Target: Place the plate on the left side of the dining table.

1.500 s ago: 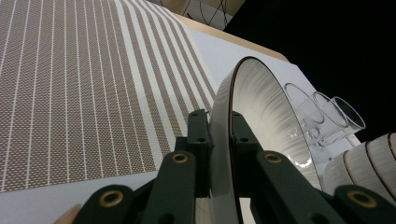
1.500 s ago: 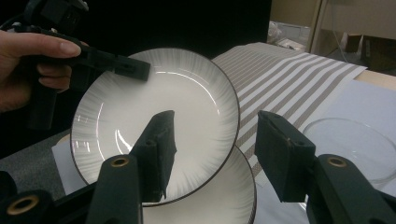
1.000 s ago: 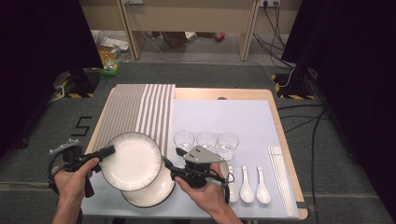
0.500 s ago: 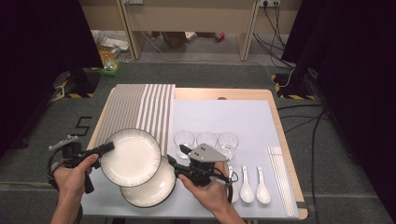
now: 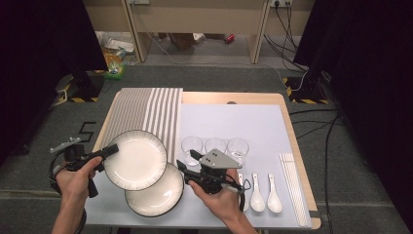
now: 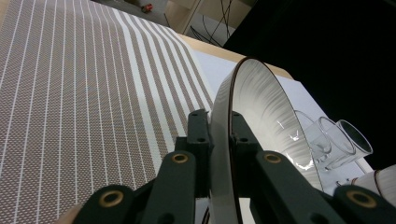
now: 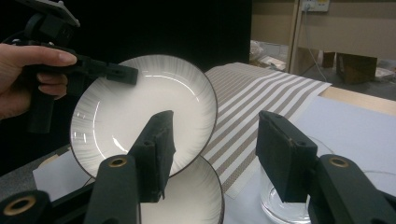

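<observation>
Light wooden table (image 5: 253,98) on grey carpet, dark curtains at both sides, pale wooden furniture and cables behind. A pale lilac sheet (image 5: 234,122) covers most of the tabletop; a brown-and-white striped woven placemat (image 5: 141,109) lies on its far left part.

Left gripper (image 5: 111,149) pinches the near-left rim of a round white ceramic plate with a thin dark edge (image 5: 136,158); in the left gripper view the rim sits squarely between the two jaws, pads pressed on both faces. Held plate is tilted and lifted off the table, overlapping the striped mat's near edge and a second matching white plate (image 5: 158,195) that lies flat on the sheet, below and right of it.

Right gripper (image 5: 190,161) has its jaws spread wide, nothing between them, just right of both plates, near three clear glass cups (image 5: 216,145) in a row. Two white ceramic spoons (image 5: 265,195) and pale chopsticks (image 5: 292,187) lie at the right.

No readable writing or labels.
</observation>
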{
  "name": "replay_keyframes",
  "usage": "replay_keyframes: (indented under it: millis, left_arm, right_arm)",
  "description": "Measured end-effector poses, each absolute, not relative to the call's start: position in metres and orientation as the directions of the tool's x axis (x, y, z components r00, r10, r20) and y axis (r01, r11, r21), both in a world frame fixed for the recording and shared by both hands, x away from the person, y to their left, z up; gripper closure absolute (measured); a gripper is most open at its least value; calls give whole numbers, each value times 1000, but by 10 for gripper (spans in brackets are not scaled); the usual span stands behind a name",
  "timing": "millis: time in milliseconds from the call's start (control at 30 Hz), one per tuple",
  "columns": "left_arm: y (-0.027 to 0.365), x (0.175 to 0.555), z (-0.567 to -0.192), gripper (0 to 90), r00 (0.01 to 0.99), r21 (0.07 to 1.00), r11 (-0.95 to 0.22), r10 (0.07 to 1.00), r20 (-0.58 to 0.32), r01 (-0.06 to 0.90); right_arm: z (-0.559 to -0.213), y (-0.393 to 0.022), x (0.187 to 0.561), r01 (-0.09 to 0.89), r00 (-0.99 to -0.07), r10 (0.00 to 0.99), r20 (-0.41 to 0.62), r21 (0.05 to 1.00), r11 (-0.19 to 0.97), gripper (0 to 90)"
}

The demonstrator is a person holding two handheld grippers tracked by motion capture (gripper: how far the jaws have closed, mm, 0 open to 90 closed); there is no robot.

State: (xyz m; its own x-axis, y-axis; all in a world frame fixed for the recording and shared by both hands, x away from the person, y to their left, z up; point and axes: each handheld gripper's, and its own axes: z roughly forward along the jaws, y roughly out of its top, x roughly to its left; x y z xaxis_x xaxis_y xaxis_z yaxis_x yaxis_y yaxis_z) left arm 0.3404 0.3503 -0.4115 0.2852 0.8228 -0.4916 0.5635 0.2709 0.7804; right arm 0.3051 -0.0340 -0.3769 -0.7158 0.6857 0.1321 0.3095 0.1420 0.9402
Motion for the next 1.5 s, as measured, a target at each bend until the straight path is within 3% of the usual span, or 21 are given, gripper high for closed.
replay_keyframes:
  millis: [1500]
  left_arm:
    - [362,380,-403,821,252,777,316,822,-511,544]
  right_arm:
    - [-373,-48,309,288,-694,709,125,951,114,471]
